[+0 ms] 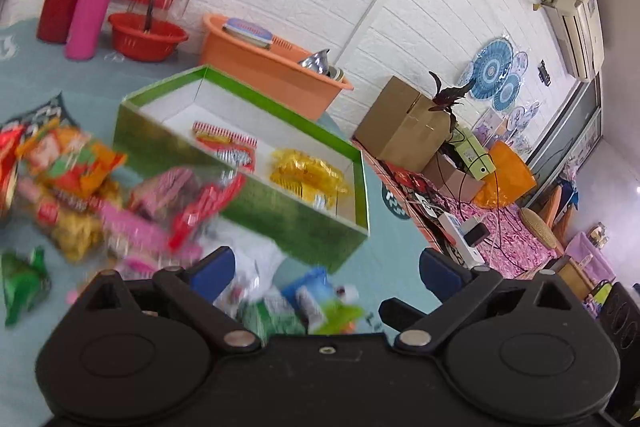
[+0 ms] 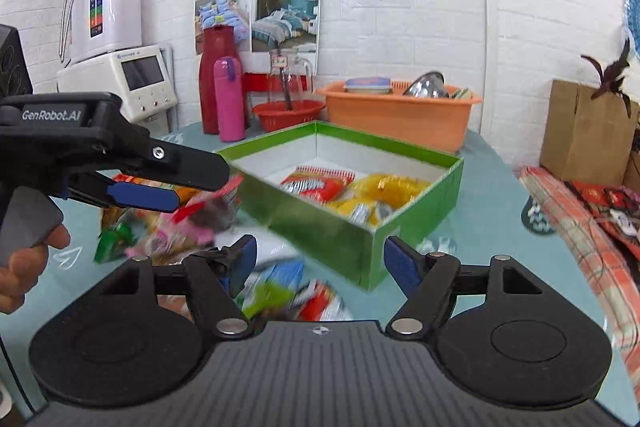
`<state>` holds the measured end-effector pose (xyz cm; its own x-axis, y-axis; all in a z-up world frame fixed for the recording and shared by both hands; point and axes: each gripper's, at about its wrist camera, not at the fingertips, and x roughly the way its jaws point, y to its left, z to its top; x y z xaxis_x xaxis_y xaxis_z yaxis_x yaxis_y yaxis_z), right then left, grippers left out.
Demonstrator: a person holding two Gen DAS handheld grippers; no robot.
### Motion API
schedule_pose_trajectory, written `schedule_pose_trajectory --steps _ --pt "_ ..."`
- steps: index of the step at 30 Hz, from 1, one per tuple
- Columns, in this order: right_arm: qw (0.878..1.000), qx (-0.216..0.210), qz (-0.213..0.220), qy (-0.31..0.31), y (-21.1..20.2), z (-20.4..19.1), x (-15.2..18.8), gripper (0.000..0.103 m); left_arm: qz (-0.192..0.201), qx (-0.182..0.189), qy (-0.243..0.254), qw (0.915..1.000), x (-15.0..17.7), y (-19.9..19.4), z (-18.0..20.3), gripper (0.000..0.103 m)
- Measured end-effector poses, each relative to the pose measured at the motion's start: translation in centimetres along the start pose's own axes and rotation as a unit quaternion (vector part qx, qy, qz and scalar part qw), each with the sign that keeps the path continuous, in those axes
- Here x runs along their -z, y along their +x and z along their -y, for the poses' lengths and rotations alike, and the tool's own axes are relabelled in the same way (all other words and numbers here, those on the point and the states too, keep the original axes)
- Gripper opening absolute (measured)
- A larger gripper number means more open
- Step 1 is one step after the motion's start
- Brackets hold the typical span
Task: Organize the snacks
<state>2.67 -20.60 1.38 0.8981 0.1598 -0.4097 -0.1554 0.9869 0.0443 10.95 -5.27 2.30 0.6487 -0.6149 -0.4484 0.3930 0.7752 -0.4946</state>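
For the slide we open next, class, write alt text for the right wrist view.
An open green box on a teal table holds red and yellow snack packets, with more snacks piled loose to its left. Two open hand-held grippers, right and left, hold nothing.

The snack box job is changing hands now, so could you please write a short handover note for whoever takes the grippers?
Left gripper: open, empty.
Right gripper: open, empty.
Green box stands on the teal table, in front of the orange tub.
Done: a red-and-white packet and yellow packets lie inside the box.
Left: a loose snack pile beside the box, and more packets in front of it, to be boxed.
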Motion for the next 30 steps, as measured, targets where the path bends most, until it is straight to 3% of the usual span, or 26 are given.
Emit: schedule_pose_trajectory --steps 7,14,20,25,30 --pt "0.998 -0.013 -0.054 -0.006 0.3 -1.9 3.5 0.103 -0.031 -0.005 -0.034 0.9989 4.3 -1.5 -1.4 0.103" --pt "0.997 -0.002 -0.079 -0.007 1.9 -2.4 4.3 0.103 -0.059 0.015 -0.054 0.9967 5.5 -1.0 -1.8 0.103" --pt "0.997 -0.012 -0.070 -0.005 0.3 -2.1 5.4 0.103 -0.096 0.050 -0.066 0.9919 5.4 2.6 -0.6 0.103" --pt "0.998 -0.023 -0.062 -0.011 0.2 -1.9 5.5 0.103 -0.081 0.010 -0.056 0.9951 4.9 4.6 -0.2 0.103" --pt "0.997 -0.034 -0.063 0.002 0.7 -1.4 5.4 0.103 -0.084 0.013 -0.040 0.9956 4.7 5.9 -0.1 0.103"
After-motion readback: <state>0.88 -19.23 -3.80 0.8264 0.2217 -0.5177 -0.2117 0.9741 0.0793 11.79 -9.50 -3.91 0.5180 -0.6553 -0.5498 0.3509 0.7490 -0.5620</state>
